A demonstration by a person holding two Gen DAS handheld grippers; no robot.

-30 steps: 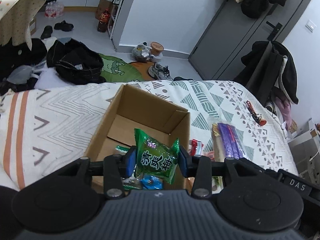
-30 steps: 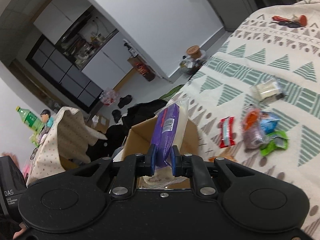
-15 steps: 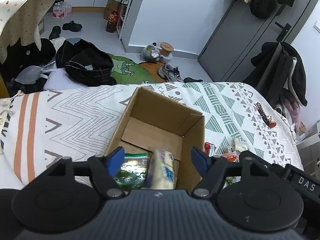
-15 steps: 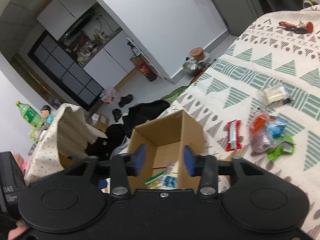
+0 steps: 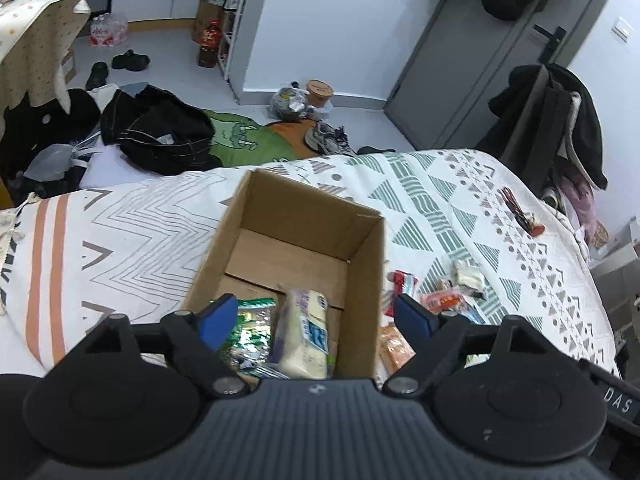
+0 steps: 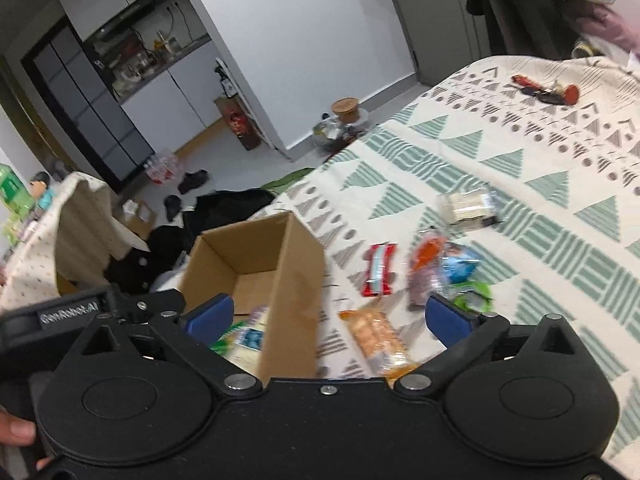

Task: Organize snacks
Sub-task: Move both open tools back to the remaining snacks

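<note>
An open cardboard box (image 5: 304, 216) (image 6: 296, 280) sits on the patterned bedspread. Inside its near end lie a green snack bag (image 5: 252, 332) and a pale long packet (image 5: 306, 332) (image 6: 250, 340). My left gripper (image 5: 316, 318) hangs over that end of the box, jaws opening, nothing pressed between them. My right gripper (image 6: 330, 316) is over the box's right wall, jaws opening wide and empty. Loose snacks lie right of the box: a red bar (image 6: 378, 268), an orange packet (image 6: 374, 336), a mixed pile (image 6: 444, 268), a pale wrapped cake (image 6: 466, 208).
A red-handled tool (image 5: 520, 216) (image 6: 546, 88) lies far right on the bed. Dark clothes and bags (image 5: 160, 136) cover the floor beyond the bed. A draped table (image 5: 36, 36) stands far left; a coat-hung chair (image 5: 552, 120) at right. The other gripper's body (image 6: 68, 308) shows at left.
Both grippers opened and dropped their loads: the green bag left the left jaws, the long purple-and-pale packet left the right jaws, and both now lie in the box.
</note>
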